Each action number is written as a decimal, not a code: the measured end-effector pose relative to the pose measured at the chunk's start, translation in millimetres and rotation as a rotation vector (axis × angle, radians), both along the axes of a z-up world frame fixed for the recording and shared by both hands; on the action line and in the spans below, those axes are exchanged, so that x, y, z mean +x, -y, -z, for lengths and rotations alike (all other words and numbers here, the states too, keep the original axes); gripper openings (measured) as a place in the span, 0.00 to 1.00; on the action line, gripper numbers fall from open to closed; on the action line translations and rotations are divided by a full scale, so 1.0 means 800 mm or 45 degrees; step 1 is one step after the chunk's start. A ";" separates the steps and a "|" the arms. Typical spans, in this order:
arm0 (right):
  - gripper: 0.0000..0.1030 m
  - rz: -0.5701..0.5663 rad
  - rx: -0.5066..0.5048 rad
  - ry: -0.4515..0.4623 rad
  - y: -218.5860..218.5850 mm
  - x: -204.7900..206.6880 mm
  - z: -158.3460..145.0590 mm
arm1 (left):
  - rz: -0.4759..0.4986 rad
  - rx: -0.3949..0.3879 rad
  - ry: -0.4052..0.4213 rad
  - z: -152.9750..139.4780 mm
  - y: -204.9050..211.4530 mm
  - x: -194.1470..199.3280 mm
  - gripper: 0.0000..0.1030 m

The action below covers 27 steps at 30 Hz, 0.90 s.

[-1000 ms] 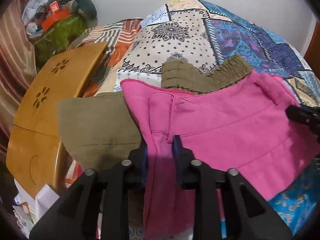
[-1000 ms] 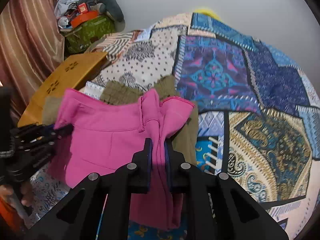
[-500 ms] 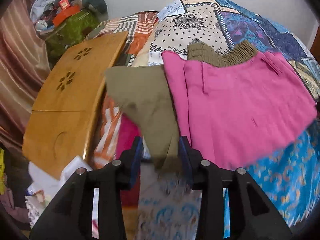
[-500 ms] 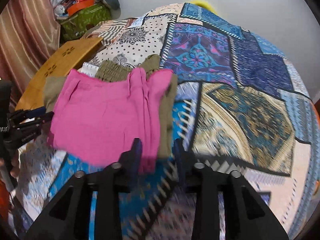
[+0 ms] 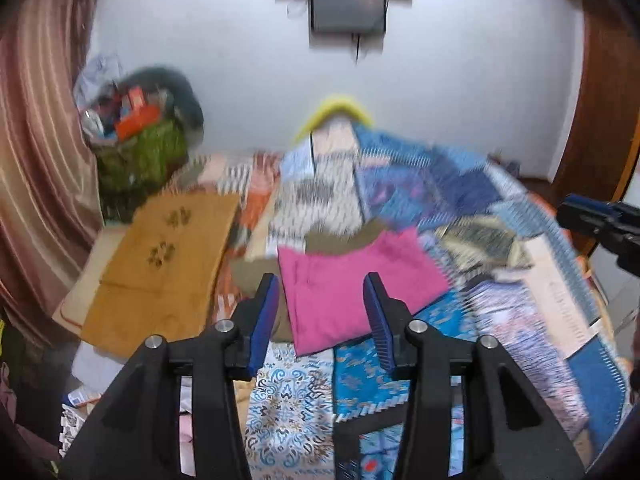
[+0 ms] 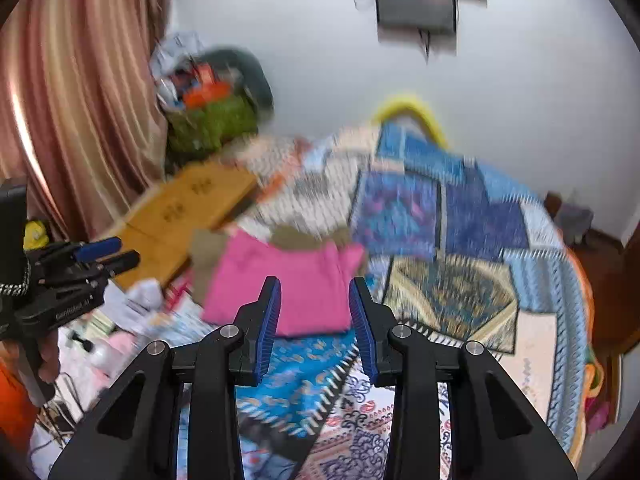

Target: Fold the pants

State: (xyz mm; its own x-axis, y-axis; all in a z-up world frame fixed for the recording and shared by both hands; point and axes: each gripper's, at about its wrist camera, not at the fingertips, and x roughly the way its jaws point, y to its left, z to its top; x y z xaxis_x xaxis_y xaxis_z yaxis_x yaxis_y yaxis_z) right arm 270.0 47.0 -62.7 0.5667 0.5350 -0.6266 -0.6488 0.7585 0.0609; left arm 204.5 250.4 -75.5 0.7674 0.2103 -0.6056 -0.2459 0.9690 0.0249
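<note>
Both tongs, left and right, now off the pink pants, jaws apart, farther back.

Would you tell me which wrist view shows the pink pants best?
The left wrist view: the pink pants lie folded flat, centred between the open left gripper, outline unobstructed. The right wrist view shows them more blurred, the right gripper overlapping their near edge.

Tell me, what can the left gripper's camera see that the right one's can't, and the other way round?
Only the left wrist view shows the right gripper poking in at its right edge. Only the right wrist view shows the left gripper at its left edge and, beside it, something small and yellow. Both show open jaws with nothing between them, the folded pink pants lying on olive pants on the patchwork bedspread, the wooden board, and the curtain.
</note>
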 end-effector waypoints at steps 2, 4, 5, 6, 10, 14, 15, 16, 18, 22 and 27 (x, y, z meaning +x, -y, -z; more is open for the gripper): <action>0.31 -0.017 0.069 0.071 0.010 -0.032 -0.030 | 0.009 0.038 0.085 -0.033 0.017 -0.034 0.43; 0.31 -0.036 0.134 0.141 0.020 -0.064 -0.055 | 0.024 0.072 0.175 -0.063 0.035 -0.071 0.44; 0.31 -0.046 0.157 0.173 0.024 -0.079 -0.064 | 0.025 0.085 0.219 -0.075 0.042 -0.089 0.44; 0.31 -0.060 0.187 0.216 0.030 -0.099 -0.076 | 0.024 0.093 0.254 -0.085 0.048 -0.104 0.44; 0.31 -0.085 0.297 0.339 0.051 -0.162 -0.096 | 0.008 0.109 0.405 -0.113 0.074 -0.171 0.44; 0.31 -0.090 0.376 0.444 0.071 -0.217 -0.103 | -0.003 0.128 0.502 -0.121 0.096 -0.224 0.44; 0.31 -0.093 0.388 0.472 0.075 -0.232 -0.103 | -0.003 0.130 0.517 -0.122 0.100 -0.234 0.45; 0.31 -0.093 0.390 0.490 0.078 -0.240 -0.103 | -0.003 0.133 0.534 -0.122 0.104 -0.244 0.50; 0.31 -0.097 0.402 0.518 0.082 -0.257 -0.103 | -0.003 0.134 0.569 -0.122 0.111 -0.260 0.60; 0.54 -0.100 0.423 0.537 0.087 -0.274 -0.100 | -0.034 0.146 0.635 -0.123 0.119 -0.288 0.80; 0.84 -0.053 0.456 0.546 0.092 -0.278 -0.097 | -0.048 0.138 0.671 -0.121 0.116 -0.302 0.99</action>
State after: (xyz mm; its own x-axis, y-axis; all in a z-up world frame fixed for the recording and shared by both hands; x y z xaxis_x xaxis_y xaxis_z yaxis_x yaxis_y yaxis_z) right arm 47.9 -26.7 14.5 0.7047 0.6994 -0.1192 -0.7011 0.7122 0.0341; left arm -37.4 157.4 21.0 0.9522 0.2836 -0.1135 -0.2867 0.9579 -0.0122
